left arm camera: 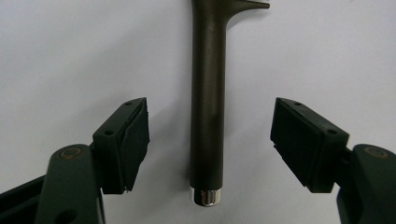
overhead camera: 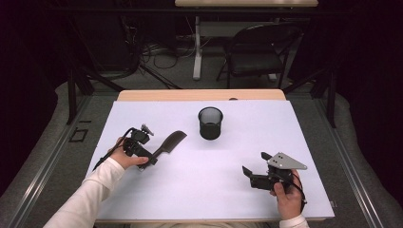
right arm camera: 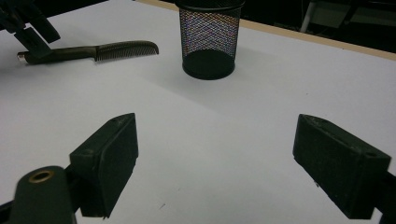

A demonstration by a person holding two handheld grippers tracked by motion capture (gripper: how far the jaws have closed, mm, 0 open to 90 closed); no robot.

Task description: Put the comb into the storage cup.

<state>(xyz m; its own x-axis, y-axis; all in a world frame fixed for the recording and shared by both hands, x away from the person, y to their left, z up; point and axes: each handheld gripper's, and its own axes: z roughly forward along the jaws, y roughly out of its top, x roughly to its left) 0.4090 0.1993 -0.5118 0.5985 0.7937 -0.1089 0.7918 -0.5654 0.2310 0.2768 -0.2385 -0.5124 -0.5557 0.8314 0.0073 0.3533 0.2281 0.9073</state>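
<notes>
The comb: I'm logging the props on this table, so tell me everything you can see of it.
The comb is dark, brownish-black, plastic by the look, with a long round handle ending in a small silver cap and a row of fine teeth along one edge. It lies flat on the white table, left of the mesh cup. The left gripper straddles its handle, with a gap on each side.

A matt dark plastic comb [left arm camera: 208, 93] with a shiny metal cap on its handle is lying on smooth white sheeting over a wood-edged table [overhead camera: 199, 95], a black wire-mesh cup [right arm camera: 210, 39] standing at one o'clock.
</notes>
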